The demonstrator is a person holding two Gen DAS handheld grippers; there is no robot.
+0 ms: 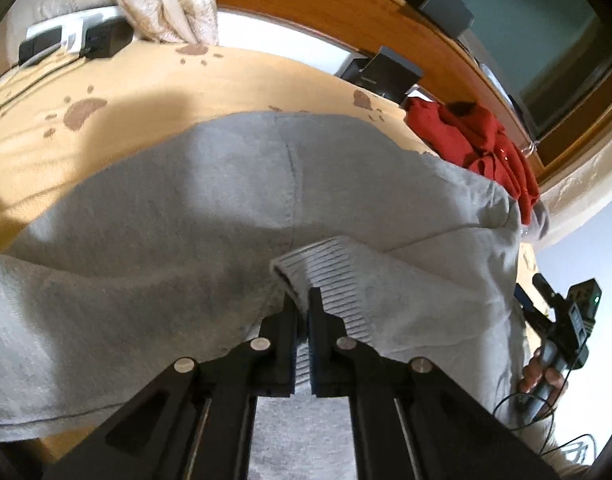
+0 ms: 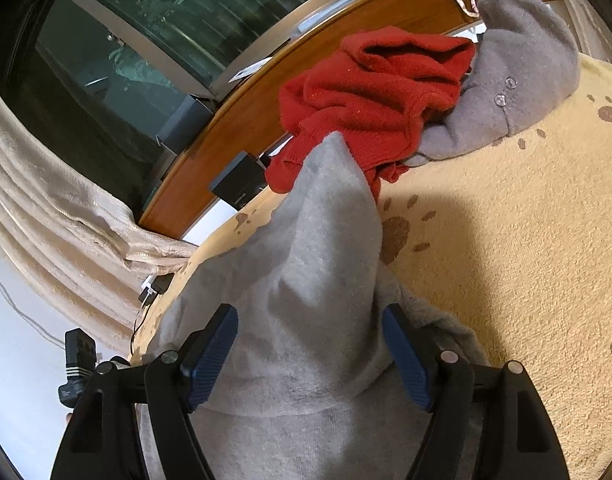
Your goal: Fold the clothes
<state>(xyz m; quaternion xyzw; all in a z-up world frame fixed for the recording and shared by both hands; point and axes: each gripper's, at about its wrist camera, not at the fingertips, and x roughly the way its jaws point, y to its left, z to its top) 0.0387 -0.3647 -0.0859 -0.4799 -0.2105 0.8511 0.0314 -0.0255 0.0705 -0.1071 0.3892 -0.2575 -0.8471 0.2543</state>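
Your left gripper (image 1: 302,300) has its fingers (image 1: 286,320) pressed nearly together, pinching the ribbed cuff (image 1: 325,280) of the grey sweatshirt (image 1: 186,208). The cuff runs back between the two fingers and fans out ahead of them, lying folded over the body of the garment. The gripper points low and forward across the cloth, close above it.

Your right gripper (image 2: 309,344) stands wide open, its blue-padded fingers (image 2: 212,356) well apart on either side of a raised peak of the same grey sweatshirt (image 2: 317,248). Whether the pads touch the fabric cannot be told; the cloth passes between them and is not clamped. In the left wrist view your right hand (image 1: 543,376) wraps around that gripper's handle at the far right edge of the sweatshirt.

The sweatshirt lies spread over a yellow blanket (image 2: 505,240) printed with brown paw marks, which covers the surface underneath. Beyond the sweatshirt, a crumpled red sweater (image 2: 369,96) sits on the blanket, and a second grey garment (image 2: 517,76) with small clear buttons lies just beside it, touching it. Behind them runs a wooden ledge (image 2: 242,120) below a dark window. A beige curtain (image 2: 66,216) hangs at the side, and a white power strip (image 1: 72,34) with black plugs rests at the blanket's far edge.
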